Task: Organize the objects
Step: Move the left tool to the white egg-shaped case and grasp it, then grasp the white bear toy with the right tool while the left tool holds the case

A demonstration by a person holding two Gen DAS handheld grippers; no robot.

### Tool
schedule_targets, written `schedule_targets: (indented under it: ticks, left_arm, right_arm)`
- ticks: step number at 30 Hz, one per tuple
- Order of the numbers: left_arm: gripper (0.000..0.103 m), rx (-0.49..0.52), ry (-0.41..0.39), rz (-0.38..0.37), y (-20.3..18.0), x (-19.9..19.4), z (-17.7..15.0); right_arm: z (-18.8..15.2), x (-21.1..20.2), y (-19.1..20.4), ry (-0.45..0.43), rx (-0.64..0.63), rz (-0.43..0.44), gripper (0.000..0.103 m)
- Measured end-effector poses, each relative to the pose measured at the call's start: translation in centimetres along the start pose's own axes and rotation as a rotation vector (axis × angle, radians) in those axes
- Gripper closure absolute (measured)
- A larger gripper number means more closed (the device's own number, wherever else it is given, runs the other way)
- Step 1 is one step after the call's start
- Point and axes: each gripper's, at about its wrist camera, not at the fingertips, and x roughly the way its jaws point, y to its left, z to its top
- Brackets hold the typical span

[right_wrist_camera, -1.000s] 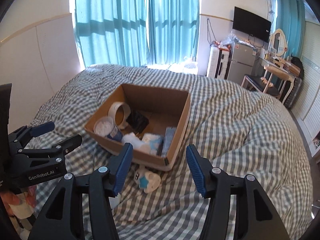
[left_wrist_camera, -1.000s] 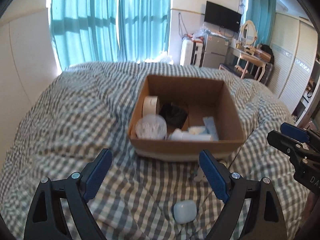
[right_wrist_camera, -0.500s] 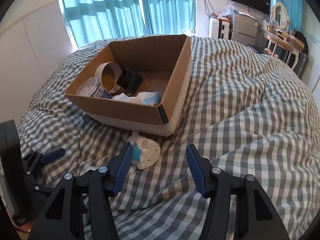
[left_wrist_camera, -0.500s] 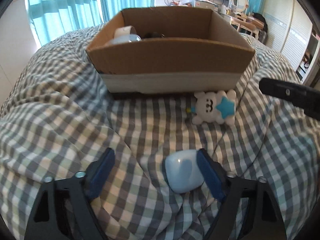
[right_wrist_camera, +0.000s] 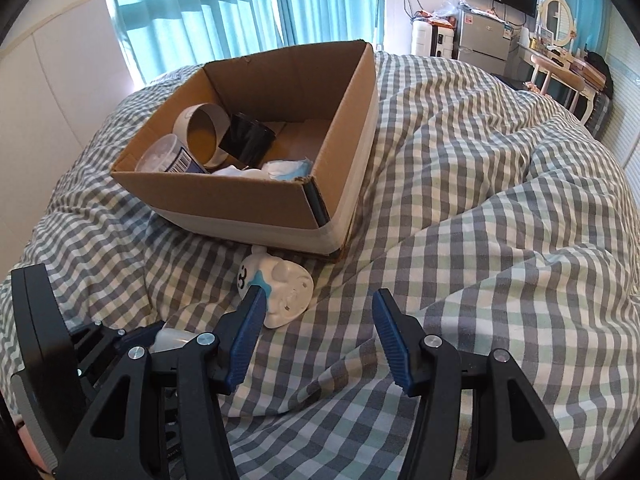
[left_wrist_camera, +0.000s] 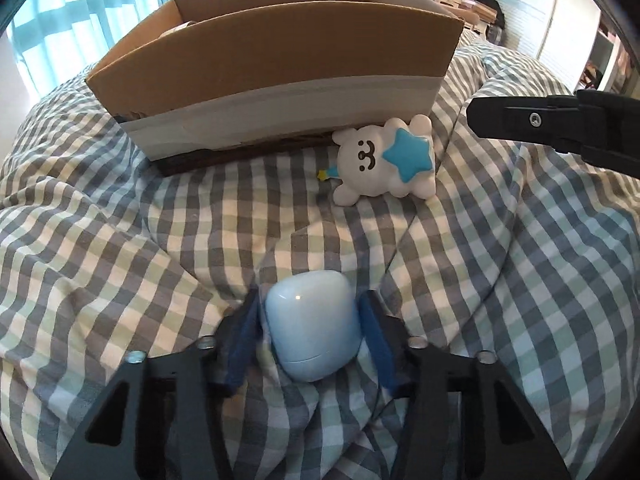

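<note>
A light blue rounded case (left_wrist_camera: pixel 310 326) lies on the checked bedcover (left_wrist_camera: pixel 120 240). My left gripper (left_wrist_camera: pixel 310 300) has its jaws closing around the case, and both blue pads lie against its sides. A white bear toy with a blue star (left_wrist_camera: pixel 384 160) lies against the front of the cardboard box (left_wrist_camera: pixel 280 60). In the right wrist view, the toy (right_wrist_camera: pixel 288 286) sits just beyond the left finger of my right gripper (right_wrist_camera: pixel 318 294). That gripper is open over bare cover with nothing between its fingers. One of its fingers (left_wrist_camera: pixel 560 120) shows at the right of the left wrist view.
The box (right_wrist_camera: pixel 248 204) holds a tape roll (right_wrist_camera: pixel 204 132), a black item (right_wrist_camera: pixel 248 138), a plastic tub (right_wrist_camera: pixel 164 156) and white and blue things. Turquoise curtains (right_wrist_camera: pixel 240 8) hang behind the bed. A fridge, a TV and a dressing table stand at the back right.
Both grippers have come down toward the bedcover. The left one has narrowed from wide open until its pads meet the blue case. The right one has kept its width and come nearer the toy.
</note>
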Motion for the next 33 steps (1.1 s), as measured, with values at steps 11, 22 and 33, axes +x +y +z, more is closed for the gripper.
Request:
schedule_targets:
  ticks: [11,22,33]
  left_arm:
    - [0.063,-0.087,-0.050,-0.085,2.6,-4.8,-0.9]
    - [0.063,-0.117,-0.153,-0.045,6.9,-8.0,0.8]
    - [0.063,-0.117,-0.180,0.041,10.1,-4.3,5.8]
  right_arm:
    - [0.0,0.2,1.0,0.006,-0.010,-0.046,0.048]
    - [0.5,2.7,4.6,0.045,0.001,-0.049,0.028]
    - [1.4,5.8,5.7,0.074,0.020,-0.101,0.020]
